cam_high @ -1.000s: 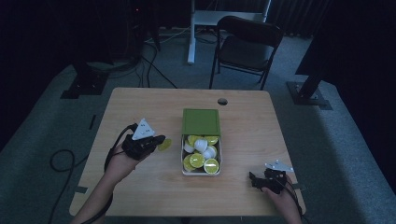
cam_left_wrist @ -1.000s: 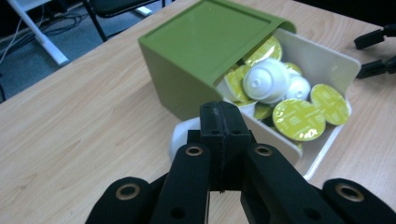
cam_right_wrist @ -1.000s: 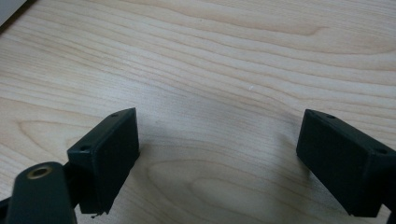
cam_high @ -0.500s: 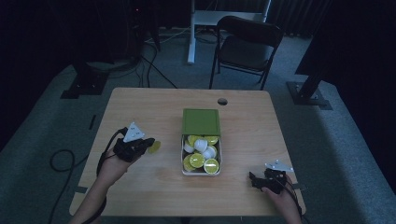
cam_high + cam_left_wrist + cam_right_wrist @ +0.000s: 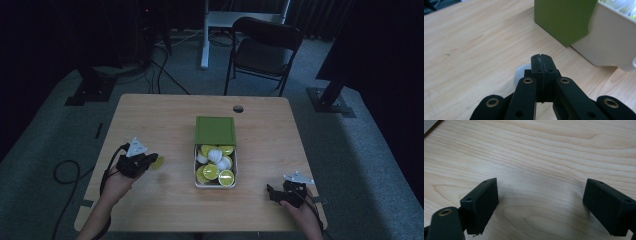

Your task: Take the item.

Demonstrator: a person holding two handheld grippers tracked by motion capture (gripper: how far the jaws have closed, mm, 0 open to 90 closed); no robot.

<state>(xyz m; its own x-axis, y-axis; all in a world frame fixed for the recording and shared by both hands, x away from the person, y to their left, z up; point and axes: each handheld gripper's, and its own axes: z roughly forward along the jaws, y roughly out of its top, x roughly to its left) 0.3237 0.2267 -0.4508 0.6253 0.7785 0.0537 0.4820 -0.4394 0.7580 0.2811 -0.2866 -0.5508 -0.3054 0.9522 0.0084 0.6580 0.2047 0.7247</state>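
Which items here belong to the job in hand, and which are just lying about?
In the job:
- left gripper, shut on a yellow-green capsule
- box of capsules
- green lid

Lying about:
- right gripper, open on the bare table
- chair

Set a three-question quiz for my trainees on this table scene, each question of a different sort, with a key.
1. True or false: the right gripper has its fingers open over bare table.
2. Where is the green lid? A) at the far end of the white box; B) on the floor; C) in the person's right hand.
3. What sits at the tips of the left gripper, whose fingers are closed?

Key: 1 true. 2 A. 3 a yellow-green capsule, like those in the white box.
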